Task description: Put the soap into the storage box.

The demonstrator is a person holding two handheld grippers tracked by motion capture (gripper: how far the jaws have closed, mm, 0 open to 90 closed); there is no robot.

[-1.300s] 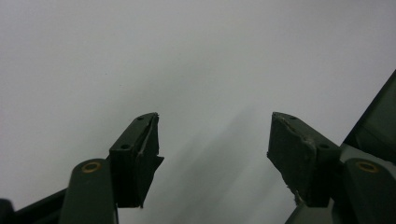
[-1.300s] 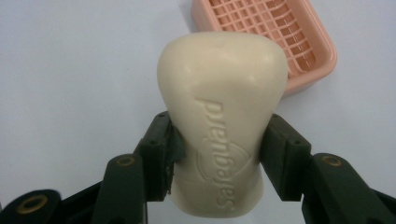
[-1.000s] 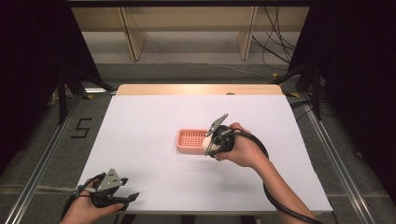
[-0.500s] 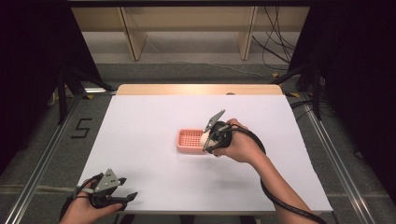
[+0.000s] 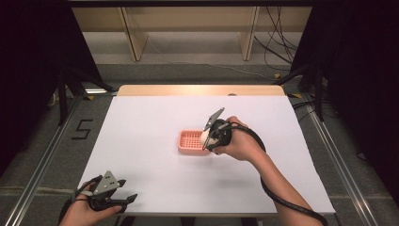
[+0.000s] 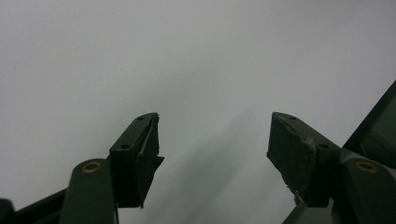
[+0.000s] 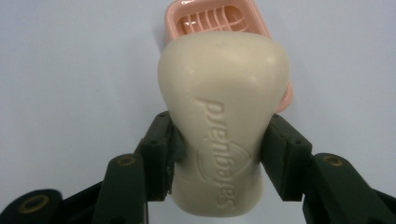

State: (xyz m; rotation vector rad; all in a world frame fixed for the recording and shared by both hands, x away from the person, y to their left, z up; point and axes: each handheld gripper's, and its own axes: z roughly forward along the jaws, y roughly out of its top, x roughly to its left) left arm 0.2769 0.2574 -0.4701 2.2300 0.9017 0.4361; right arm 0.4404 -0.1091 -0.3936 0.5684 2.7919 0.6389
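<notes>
Both jaws of the right gripper [image 7: 219,154] clamp a cream bar of soap [image 7: 223,121] by its sides, so the pickup looks done. Just beyond the jaw tips, under the soap's far end, lies a pink slatted soap dish [image 7: 187,14]. Lowering and releasing the bar into it seems left. Jaws of the left gripper [image 6: 212,140] stand apart, with bare white table [image 6: 187,56] between them.
</notes>
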